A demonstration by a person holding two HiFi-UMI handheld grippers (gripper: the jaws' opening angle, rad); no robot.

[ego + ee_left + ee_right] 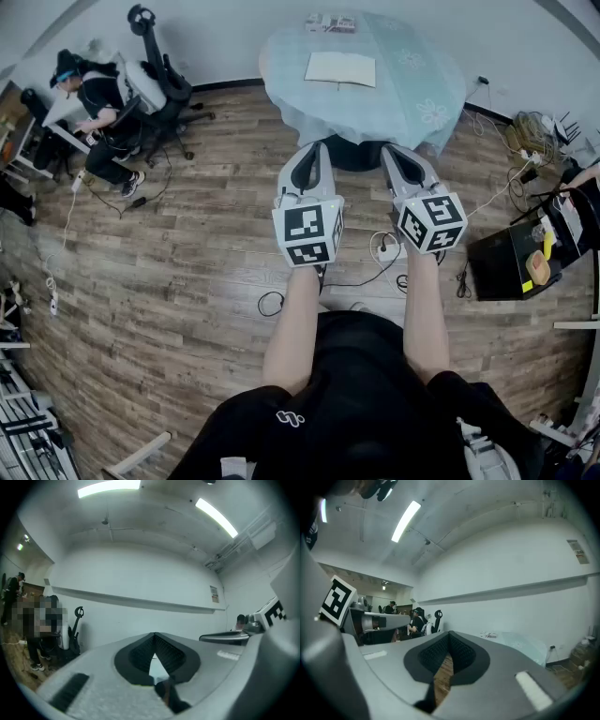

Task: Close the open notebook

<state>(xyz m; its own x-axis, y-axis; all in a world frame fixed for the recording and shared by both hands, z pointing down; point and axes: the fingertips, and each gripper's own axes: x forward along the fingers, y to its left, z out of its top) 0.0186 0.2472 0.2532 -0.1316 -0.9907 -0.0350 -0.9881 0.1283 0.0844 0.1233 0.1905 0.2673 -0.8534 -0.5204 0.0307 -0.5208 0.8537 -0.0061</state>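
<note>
Chair (164,94) left of table (412,103) bearing open notebook (340,68)

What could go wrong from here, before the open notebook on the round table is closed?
Cables lie on the floor by the person's feet; a step toward the table might catch one. The left gripper and right gripper are shut and empty, so they may push the notebook instead of lifting its cover. The tablecloth could slide too.

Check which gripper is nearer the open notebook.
Left, narrowly. The left gripper is short of the notebook, in line with its left half; right gripper, equally short, is off past its right edge.
</note>
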